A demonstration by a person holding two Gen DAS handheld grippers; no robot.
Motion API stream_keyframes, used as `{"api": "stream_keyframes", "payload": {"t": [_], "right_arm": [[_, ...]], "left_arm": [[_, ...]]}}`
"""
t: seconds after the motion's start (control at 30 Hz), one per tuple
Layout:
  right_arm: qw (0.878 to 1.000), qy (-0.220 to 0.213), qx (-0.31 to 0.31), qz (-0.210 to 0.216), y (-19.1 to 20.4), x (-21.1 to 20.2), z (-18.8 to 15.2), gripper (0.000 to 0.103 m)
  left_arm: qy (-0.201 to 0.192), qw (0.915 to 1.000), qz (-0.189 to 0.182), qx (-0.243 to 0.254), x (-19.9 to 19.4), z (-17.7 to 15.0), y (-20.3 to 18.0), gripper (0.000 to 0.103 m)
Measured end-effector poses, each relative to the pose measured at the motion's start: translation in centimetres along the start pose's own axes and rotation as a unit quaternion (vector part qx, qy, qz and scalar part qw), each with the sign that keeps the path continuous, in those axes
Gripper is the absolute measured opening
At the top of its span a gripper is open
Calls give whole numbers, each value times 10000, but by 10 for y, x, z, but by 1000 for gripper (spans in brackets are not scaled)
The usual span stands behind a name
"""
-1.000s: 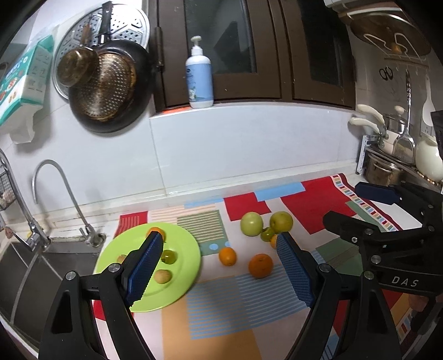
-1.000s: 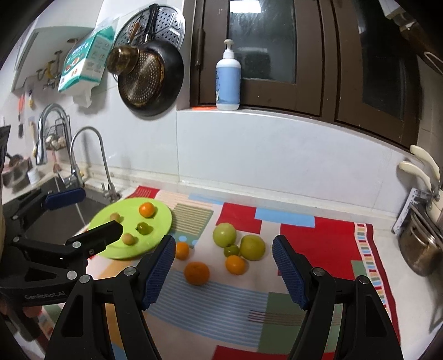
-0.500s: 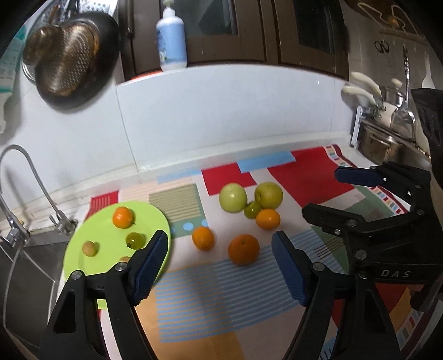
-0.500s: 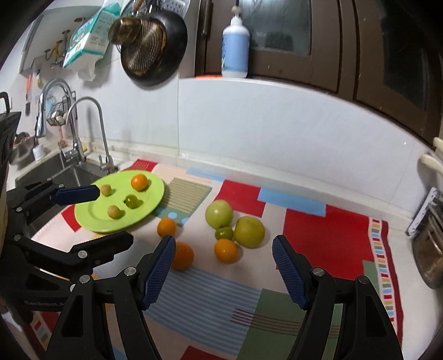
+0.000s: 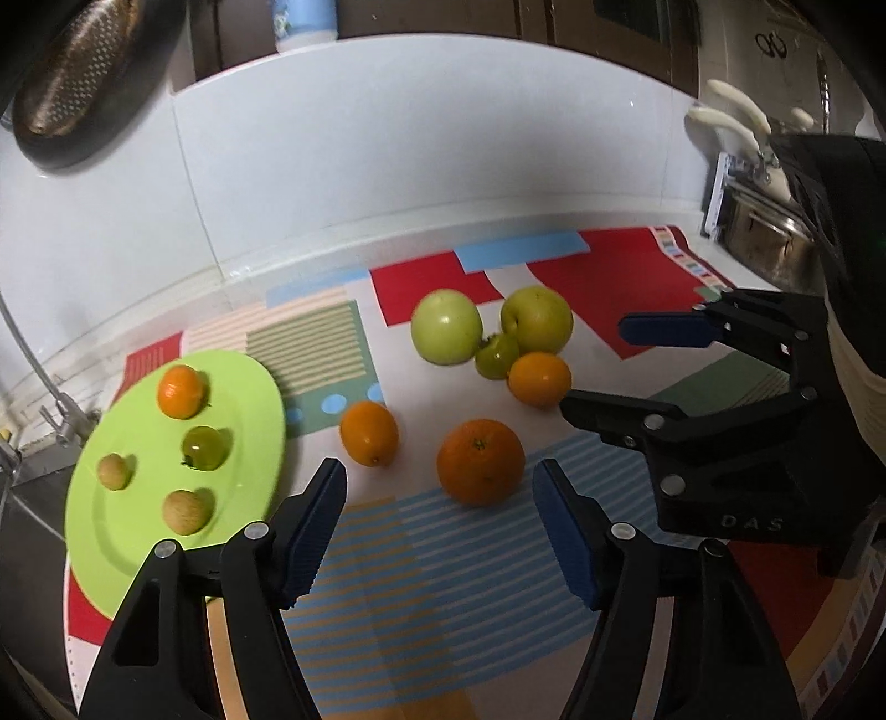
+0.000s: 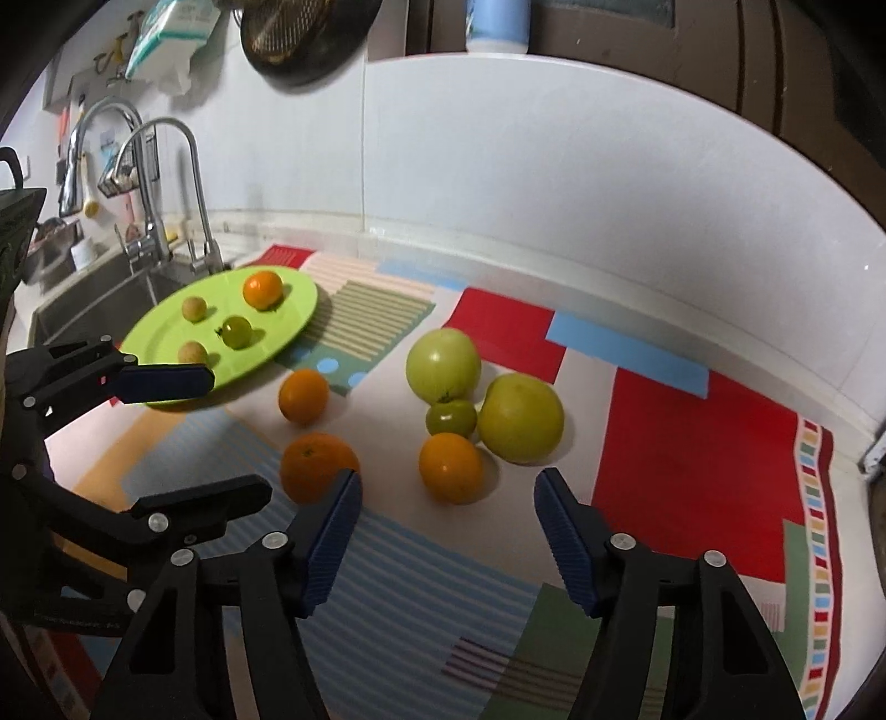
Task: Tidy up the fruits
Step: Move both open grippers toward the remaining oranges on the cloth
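Note:
A green plate (image 5: 252, 407) (image 6: 290, 313) at the left holds a small orange (image 5: 180, 390), a green tomato (image 5: 205, 447) and two tan fruits. Loose on the patchwork mat lie two green apples (image 5: 446, 327) (image 5: 536, 320), a green tomato (image 5: 496, 357) and three oranges. My left gripper (image 5: 440, 472) (image 6: 238, 435) hovers just short of the large orange (image 5: 480, 461) (image 6: 315, 465), jaws closing, nothing between the pads. My right gripper (image 6: 448, 479) (image 5: 592, 364) hangs just short of a smaller orange (image 6: 450, 468) (image 5: 539, 379), also closing and empty. The third orange (image 5: 368, 433) lies beside the plate.
A sink (image 6: 94, 299) with tall faucets (image 6: 166, 183) lies left of the plate. The white tiled wall (image 5: 415, 166) closes the back. Steel pots (image 5: 769, 243) stand at the far right. A pan (image 6: 299, 39) hangs above.
Both grippers have come down and forward toward the loose fruit, and their jaws have narrowed. The fruit and plate lie where they were.

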State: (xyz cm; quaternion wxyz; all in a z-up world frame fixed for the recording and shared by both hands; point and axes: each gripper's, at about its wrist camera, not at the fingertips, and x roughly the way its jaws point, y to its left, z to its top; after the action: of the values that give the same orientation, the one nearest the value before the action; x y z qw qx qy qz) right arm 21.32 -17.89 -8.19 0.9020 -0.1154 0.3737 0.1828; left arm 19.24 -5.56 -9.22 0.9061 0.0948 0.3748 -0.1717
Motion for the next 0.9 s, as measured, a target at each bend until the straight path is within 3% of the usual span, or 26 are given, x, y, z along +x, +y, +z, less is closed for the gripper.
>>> {"api": "stream_keyframes", "payload": {"t": [0.47, 0.7, 0.9], "right_arm": [[9990, 374, -5, 257, -9, 39, 0, 52], [9985, 435, 27, 322, -9, 49, 4, 45], [9981, 475, 112, 367, -9, 54, 5, 35]], "left_arm": [[306, 9983, -470, -168, 34, 5, 2, 58], [352, 9963, -730, -296, 39, 8, 4, 42], [374, 9966, -646, -359, 38, 9, 8, 41]]}}
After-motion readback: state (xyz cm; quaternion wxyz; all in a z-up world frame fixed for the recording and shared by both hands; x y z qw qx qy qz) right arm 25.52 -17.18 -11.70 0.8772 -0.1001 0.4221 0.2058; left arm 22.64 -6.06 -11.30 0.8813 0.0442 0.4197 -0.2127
